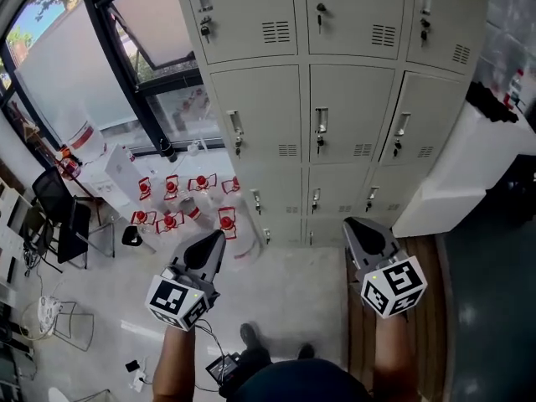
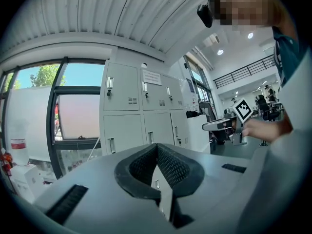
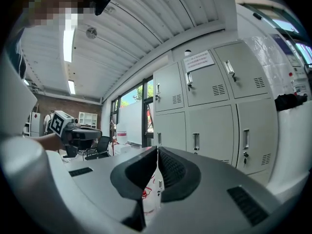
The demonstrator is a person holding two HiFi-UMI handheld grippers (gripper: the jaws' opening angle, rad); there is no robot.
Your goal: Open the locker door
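Looks like the approach step, doors all closed. Holds left gripper and right gripper near, both pinched together on nothing, well apart from the lockers far ahead. Next likely calls for reaching forward to a door handle, parting the jaws first.

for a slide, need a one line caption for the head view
Left gripper and right gripper, both shut and empty, held short of closed grey lockers.

Bright daylight floods in from the window — gripper views bend at their edges.
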